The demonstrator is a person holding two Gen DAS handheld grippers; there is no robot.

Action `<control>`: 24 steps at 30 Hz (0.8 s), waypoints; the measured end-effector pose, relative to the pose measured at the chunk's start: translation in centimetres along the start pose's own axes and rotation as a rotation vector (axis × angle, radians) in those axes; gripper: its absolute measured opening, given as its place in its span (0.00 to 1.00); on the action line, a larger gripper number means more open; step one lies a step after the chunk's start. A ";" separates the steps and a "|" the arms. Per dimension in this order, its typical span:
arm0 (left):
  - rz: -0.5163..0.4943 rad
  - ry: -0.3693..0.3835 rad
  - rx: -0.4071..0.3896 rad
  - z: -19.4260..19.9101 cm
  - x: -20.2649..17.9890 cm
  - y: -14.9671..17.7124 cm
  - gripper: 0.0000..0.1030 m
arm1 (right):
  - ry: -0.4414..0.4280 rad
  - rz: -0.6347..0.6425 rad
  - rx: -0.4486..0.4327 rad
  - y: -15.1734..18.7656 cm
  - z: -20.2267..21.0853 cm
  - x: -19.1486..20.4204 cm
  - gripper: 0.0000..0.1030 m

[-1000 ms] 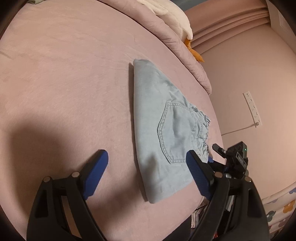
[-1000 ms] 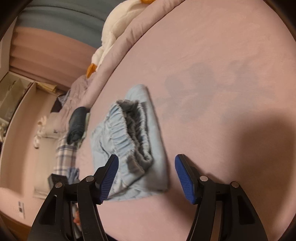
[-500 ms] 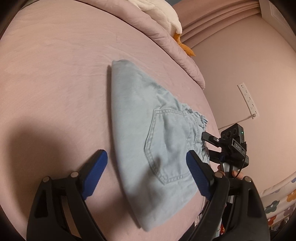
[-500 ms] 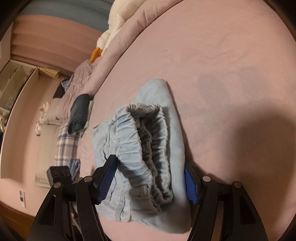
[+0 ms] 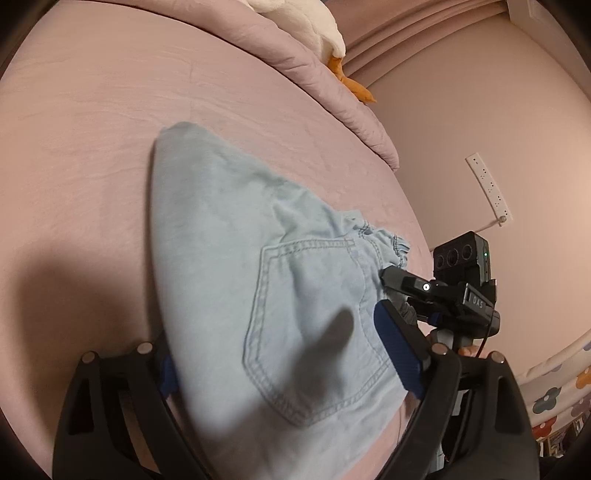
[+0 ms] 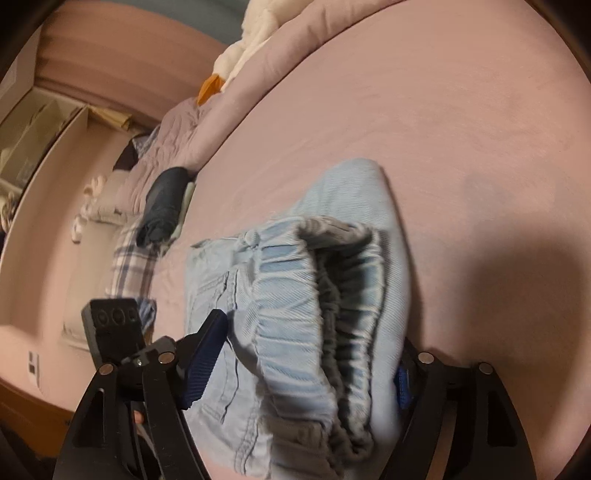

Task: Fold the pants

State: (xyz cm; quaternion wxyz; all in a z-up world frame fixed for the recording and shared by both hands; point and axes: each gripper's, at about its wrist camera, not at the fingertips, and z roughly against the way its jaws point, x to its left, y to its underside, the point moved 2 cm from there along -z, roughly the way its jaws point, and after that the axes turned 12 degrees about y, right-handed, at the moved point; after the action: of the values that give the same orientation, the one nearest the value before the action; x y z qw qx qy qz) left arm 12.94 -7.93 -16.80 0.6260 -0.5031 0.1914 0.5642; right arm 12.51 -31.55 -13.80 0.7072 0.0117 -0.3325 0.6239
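Observation:
Folded light-blue denim pants [image 5: 221,229] lie on the pink bed [image 5: 92,110], back pocket up. My left gripper [image 5: 280,350] is open and straddles the near end of the fold; its left finger is partly hidden behind the cloth's edge. In the right wrist view the pants [image 6: 354,192] show their gathered elastic waistband. My right gripper [image 6: 310,343] straddles that waistband end, and its jaws are opening; its right pad is mostly hidden behind the cloth. Each gripper appears in the other's view, the right gripper [image 5: 443,295] at the waistband and the left gripper [image 6: 114,325] at the far side.
A rolled pink duvet [image 5: 325,81] and a white plush toy [image 5: 314,18] with orange parts lie at the head of the bed. A power strip [image 5: 489,188] hangs on the wall. A dark rolled garment [image 6: 162,206] and plaid cloth [image 6: 129,266] lie beside the bed's edge.
Both grippers have closed in on the pants from opposite ends, so the cloth now lies between each pair of fingers. The right jaws stand wider than before.

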 end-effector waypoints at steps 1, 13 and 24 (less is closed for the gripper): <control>-0.003 0.001 0.002 -0.1 -0.1 0.0 0.86 | 0.001 0.006 -0.003 -0.1 -0.1 0.1 0.76; -0.040 -0.040 0.005 -0.3 -0.9 0.5 0.85 | 0.002 0.025 -0.069 0.5 0.3 0.0 0.76; -0.038 -0.061 0.004 -0.7 -1.0 0.6 0.82 | 0.033 0.029 -0.065 0.4 0.3 0.5 0.76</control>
State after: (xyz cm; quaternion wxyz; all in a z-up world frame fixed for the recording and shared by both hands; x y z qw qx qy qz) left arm 12.35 -9.10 -16.48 0.6433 -0.4879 0.1638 0.5668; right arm 12.05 -31.17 -13.49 0.7034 -0.0265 -0.3407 0.6232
